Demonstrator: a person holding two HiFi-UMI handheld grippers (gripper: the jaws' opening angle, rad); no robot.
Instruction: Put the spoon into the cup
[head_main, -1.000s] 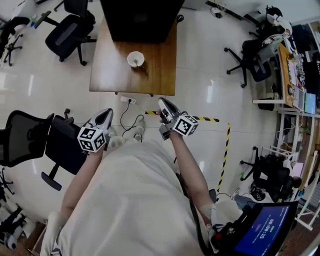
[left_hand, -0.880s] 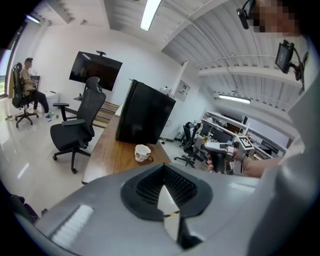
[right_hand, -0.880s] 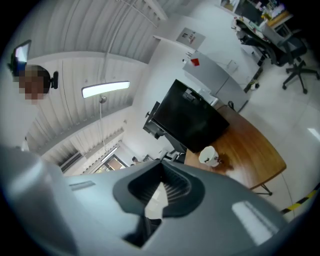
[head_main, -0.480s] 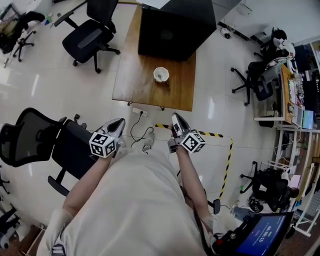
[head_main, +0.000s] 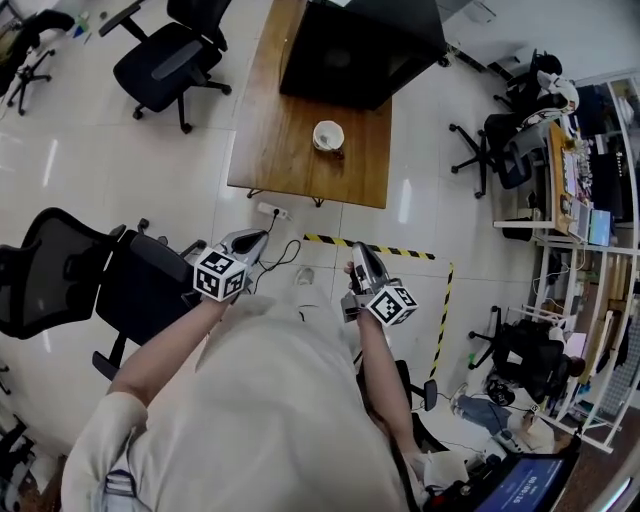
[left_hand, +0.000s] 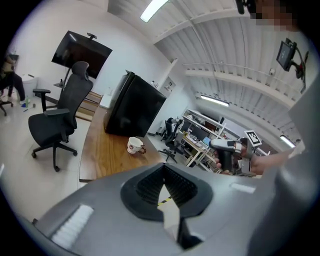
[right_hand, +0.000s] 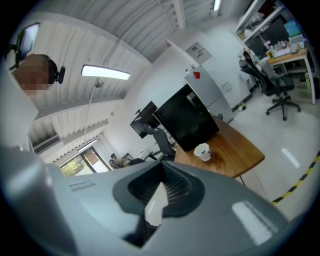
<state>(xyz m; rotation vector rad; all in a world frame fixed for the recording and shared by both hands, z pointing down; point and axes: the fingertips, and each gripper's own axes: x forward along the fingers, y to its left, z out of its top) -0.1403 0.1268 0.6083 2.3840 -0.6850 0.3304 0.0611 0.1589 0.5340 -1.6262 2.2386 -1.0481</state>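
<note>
A white cup (head_main: 328, 135) stands on the near part of a wooden table (head_main: 270, 140), well ahead of me across the floor. The left gripper view also shows the cup (left_hand: 134, 145), and so does the right gripper view (right_hand: 202, 151). A small dark thing lies beside it; I cannot make out a spoon. My left gripper (head_main: 260, 236) and right gripper (head_main: 358, 250) hover over the floor in front of the person's body, far short of the table. Both point towards the table and both are shut with nothing in them (left_hand: 164, 175) (right_hand: 162, 184).
A large black box (head_main: 360, 40) fills the table's far end. Black office chairs stand at the left (head_main: 60, 270) (head_main: 165, 55). A power strip (head_main: 272, 211) and a cable lie near the table's front edge. Yellow-black tape (head_main: 385, 250) marks the floor.
The person has shifted, and both grippers have moved across the floor with them. The table and cup now sit farther right in the head view. Both grippers stay shut and empty.
</note>
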